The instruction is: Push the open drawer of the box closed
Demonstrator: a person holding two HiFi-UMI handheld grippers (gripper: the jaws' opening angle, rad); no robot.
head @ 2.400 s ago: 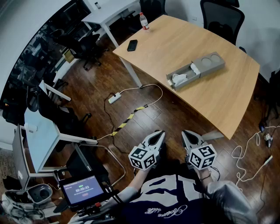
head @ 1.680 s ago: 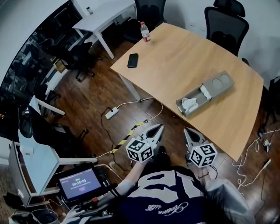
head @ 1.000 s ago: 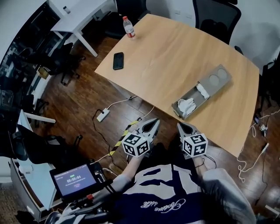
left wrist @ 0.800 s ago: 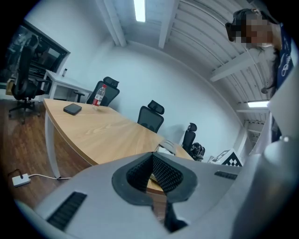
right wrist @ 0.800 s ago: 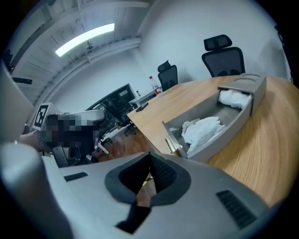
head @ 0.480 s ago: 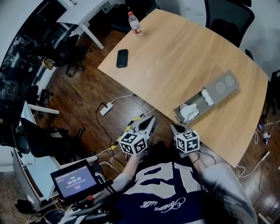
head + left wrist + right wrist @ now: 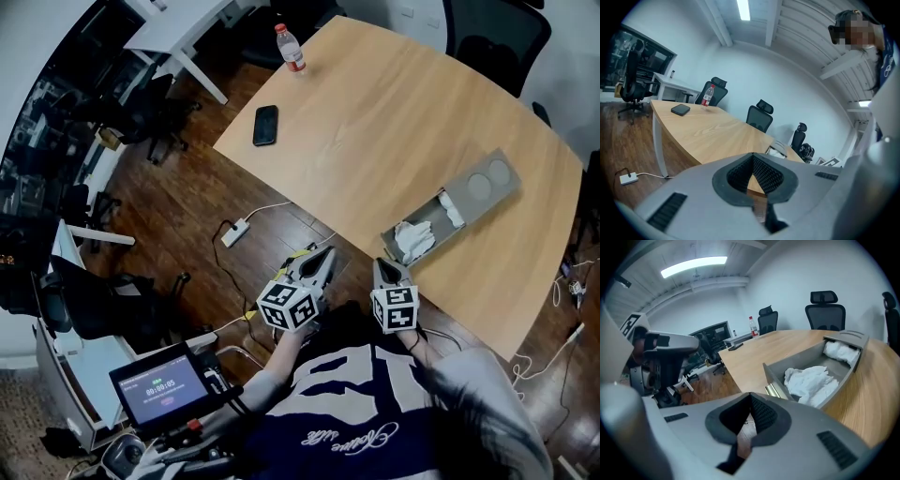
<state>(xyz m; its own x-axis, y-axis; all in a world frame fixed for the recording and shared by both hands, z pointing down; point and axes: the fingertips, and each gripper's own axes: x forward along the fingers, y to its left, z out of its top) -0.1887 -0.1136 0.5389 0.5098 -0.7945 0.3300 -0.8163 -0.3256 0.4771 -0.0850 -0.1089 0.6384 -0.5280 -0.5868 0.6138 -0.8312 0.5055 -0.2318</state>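
Observation:
A grey box (image 7: 483,190) lies near the right end of the wooden table (image 7: 375,122), its drawer (image 7: 417,240) pulled out toward me with white cloth (image 7: 411,238) inside. My right gripper (image 7: 381,265) is shut and empty, just off the table edge in front of the drawer. In the right gripper view the drawer front (image 7: 771,375) with its gold handle (image 7: 774,391) stands close beyond my shut right gripper (image 7: 750,395), apart from it. My left gripper (image 7: 326,254) hangs shut and empty over the floor, left of the drawer; its own view shows the shut left gripper (image 7: 752,155) and the box (image 7: 777,147) far off.
A black phone (image 7: 264,125) and a water bottle (image 7: 290,49) sit at the table's far left end. Office chairs (image 7: 492,37) stand behind the table. A power strip (image 7: 234,232) with cables lies on the wood floor. A small screen (image 7: 164,384) is at my lower left.
The table and box have come closer as I moved in. Both grippers have gone forward, the right one ending up at the table edge before the drawer front. The drawer stays open.

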